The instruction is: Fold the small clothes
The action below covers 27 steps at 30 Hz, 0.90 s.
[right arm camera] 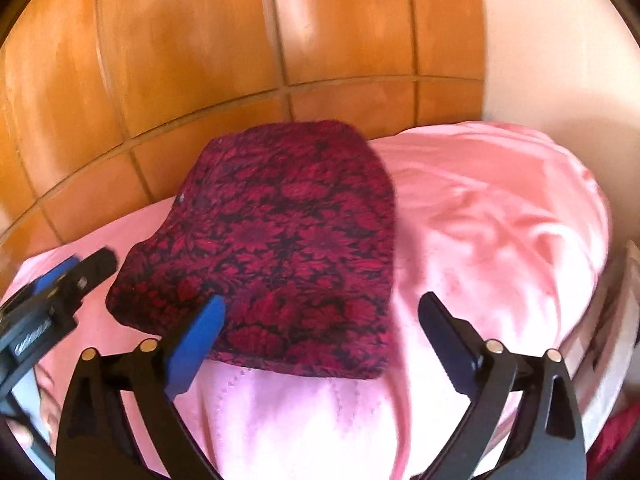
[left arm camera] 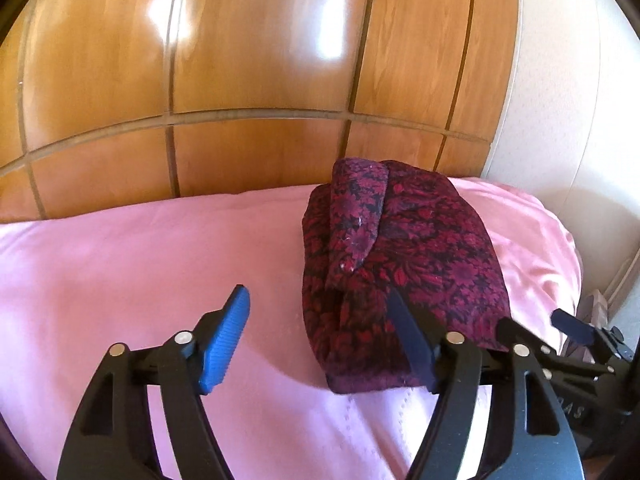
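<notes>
A folded dark red floral garment (left arm camera: 420, 248) lies on the pink bed sheet (left arm camera: 140, 260), with a narrow flap laid along its top. My left gripper (left arm camera: 316, 294) hovers open at the garment's near left corner; its blue pad (left arm camera: 224, 344) is over bare sheet and its dark finger (left arm camera: 408, 340) stands in front of the cloth's near edge. In the right wrist view the garment (right arm camera: 288, 240) looks flat and rectangular. My right gripper (right arm camera: 323, 299) stands wide open over its near right corner, pads clear of the cloth. Each gripper shows at the edge of the other's view.
A glossy wooden headboard (left arm camera: 260, 60) rises right behind the garment. A pale wall (left arm camera: 560, 120) stands to the right. The rumpled pink sheet (right arm camera: 500, 220) spreads out right of the garment, and the bed's edge drops off at the far right.
</notes>
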Each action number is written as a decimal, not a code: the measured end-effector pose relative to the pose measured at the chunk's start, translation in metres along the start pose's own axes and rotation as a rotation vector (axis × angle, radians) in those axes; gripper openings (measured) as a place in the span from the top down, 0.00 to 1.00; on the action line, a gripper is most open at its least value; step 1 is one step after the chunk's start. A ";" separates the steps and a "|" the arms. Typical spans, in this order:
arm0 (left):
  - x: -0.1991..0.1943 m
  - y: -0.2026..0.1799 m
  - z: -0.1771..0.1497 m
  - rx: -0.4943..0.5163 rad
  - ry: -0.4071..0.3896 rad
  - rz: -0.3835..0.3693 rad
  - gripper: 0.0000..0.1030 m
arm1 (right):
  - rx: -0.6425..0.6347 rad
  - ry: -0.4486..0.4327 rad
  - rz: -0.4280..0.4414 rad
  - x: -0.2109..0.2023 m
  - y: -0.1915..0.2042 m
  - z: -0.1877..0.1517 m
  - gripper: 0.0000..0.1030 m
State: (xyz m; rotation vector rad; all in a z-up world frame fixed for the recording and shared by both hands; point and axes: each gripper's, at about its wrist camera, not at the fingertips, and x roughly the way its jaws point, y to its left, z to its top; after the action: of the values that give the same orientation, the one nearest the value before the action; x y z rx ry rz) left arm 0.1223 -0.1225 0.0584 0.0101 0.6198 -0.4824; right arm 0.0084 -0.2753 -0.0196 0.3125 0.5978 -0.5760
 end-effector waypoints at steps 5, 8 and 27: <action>-0.014 0.001 -0.009 -0.002 -0.012 0.027 0.24 | 0.007 -0.025 -0.056 -0.013 -0.002 0.000 0.02; -0.020 0.001 -0.014 -0.004 -0.010 0.040 0.19 | 0.003 -0.058 -0.085 -0.021 0.000 -0.002 0.02; -0.029 0.005 -0.037 -0.027 0.020 0.081 0.04 | -0.026 -0.112 -0.050 -0.029 0.015 -0.013 0.02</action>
State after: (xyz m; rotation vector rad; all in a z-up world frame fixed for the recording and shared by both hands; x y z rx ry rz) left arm 0.0829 -0.1001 0.0435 0.0147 0.6432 -0.3961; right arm -0.0080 -0.2463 -0.0106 0.2399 0.5061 -0.6292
